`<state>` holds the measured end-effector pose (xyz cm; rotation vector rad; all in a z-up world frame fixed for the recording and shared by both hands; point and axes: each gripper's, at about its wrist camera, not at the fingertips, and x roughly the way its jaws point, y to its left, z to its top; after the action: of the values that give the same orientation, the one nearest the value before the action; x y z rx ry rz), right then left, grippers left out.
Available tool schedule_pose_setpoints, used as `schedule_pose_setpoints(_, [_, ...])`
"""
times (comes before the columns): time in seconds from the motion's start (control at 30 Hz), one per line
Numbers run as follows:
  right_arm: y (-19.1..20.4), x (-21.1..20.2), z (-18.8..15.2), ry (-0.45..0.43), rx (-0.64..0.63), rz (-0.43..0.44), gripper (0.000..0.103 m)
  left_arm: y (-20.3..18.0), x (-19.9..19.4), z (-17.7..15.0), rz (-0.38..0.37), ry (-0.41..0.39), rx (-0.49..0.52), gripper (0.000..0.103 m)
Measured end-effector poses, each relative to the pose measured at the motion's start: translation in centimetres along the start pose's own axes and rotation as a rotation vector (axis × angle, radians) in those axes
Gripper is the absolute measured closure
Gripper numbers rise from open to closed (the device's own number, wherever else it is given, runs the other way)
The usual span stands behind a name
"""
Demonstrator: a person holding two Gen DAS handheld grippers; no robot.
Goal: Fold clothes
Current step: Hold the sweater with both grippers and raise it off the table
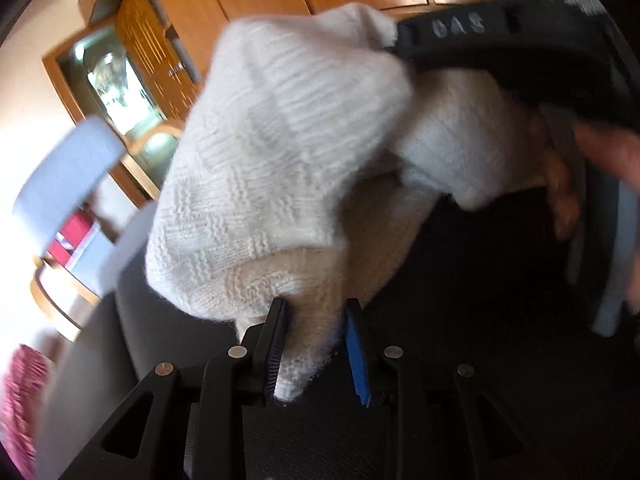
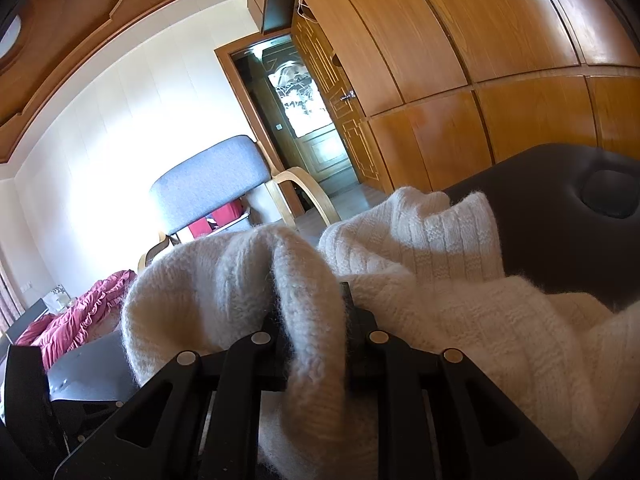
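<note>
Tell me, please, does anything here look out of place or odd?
Only a little. The white knit sweater is bunched, not flat: the right hand-held gripper pinches one thick fold, and fabric hangs between the fingers of the left hand-held gripper. A red quilt lies crumpled in the background. Nothing looks damaged.

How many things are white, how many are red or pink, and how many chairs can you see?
White: 1, the knitted sweater held by both tools, left tool and right tool.
Red or pink: 2, the ruffled blanket and the red cloth on the chair.
Chairs: 1, the grey armchair.
Total: 4
</note>
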<state>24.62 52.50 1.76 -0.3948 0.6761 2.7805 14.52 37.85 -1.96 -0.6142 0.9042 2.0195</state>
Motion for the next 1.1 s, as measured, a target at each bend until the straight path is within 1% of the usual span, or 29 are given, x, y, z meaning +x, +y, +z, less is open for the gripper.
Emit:
schedule_pose_setpoints(0.03, [0.0,0.0,0.0,0.000,0.002,0.002,0.086,-0.2,0.1,-0.2,0.021,-0.010,0.014,0.071])
schedule_pose_setpoints(0.07, [0.0,0.0,0.0,0.000,0.003,0.002,0.086,-0.3,0.2,-0.2,0.036,-0.013,0.021,0.066])
schedule_pose_setpoints(0.13, [0.1,0.0,0.0,0.001,0.003,0.003,0.086,0.2,0.7,0.0,0.078,-0.001,-0.007,0.049])
schedule_pose_setpoints(0.17, [0.1,0.0,-0.1,0.001,0.003,0.003,0.086,0.6,0.9,0.1,0.104,0.007,-0.033,0.034])
schedule_pose_setpoints(0.2, [0.2,0.0,-0.1,0.001,0.002,0.004,0.086,1.1,1.1,0.2,0.103,0.017,-0.060,0.030])
schedule_pose_setpoints(0.23, [0.3,0.0,-0.1,0.000,0.001,0.004,0.086,1.7,1.2,0.3,0.078,0.027,-0.088,0.030])
schedule_pose_setpoints(0.27, [0.4,-0.1,-0.2,-0.001,0.001,0.004,0.086,2.4,1.4,0.3,0.035,0.036,-0.125,0.043])
schedule_pose_setpoints(0.3, [0.4,-0.1,-0.2,-0.001,0.000,0.004,0.086,3.3,1.6,0.3,-0.025,0.042,-0.170,0.072])
schedule_pose_setpoints(0.33, [0.5,-0.1,-0.2,-0.001,-0.001,0.003,0.086,4.0,1.7,0.3,-0.051,0.043,-0.206,0.080])
schedule_pose_setpoints(0.37, [0.6,-0.1,-0.3,-0.001,-0.002,0.002,0.086,4.5,1.5,0.3,-0.050,0.026,-0.227,0.085])
schedule_pose_setpoints(0.4, [0.6,-0.1,-0.3,-0.002,-0.003,0.002,0.086,4.9,1.0,0.2,-0.050,-0.002,-0.241,0.087])
schedule_pose_setpoints(0.5, [0.9,-0.1,-0.3,-0.007,-0.012,0.000,0.086,6.1,-0.6,0.1,-0.052,-0.087,-0.284,0.089])
schedule_pose_setpoints(0.67, [2.0,-0.8,0.0,-0.030,-0.056,0.012,0.086,9.1,-4.4,-0.8,-0.023,-0.223,-0.363,0.090])
schedule_pose_setpoints(0.87, [5.4,-2.3,1.0,-0.059,-0.129,0.056,0.086,13.2,-9.5,-1.9,0.024,-0.374,-0.471,0.094])
schedule_pose_setpoints(0.9, [6.1,-2.7,1.3,-0.069,-0.136,0.071,0.086,14.0,-10.5,-2.1,0.036,-0.393,-0.496,0.098])
schedule_pose_setpoints(1.1, [10.9,-5.7,4.4,-0.163,-0.228,0.141,0.086,18.7,-15.7,-3.5,0.111,-0.496,-0.590,0.098])
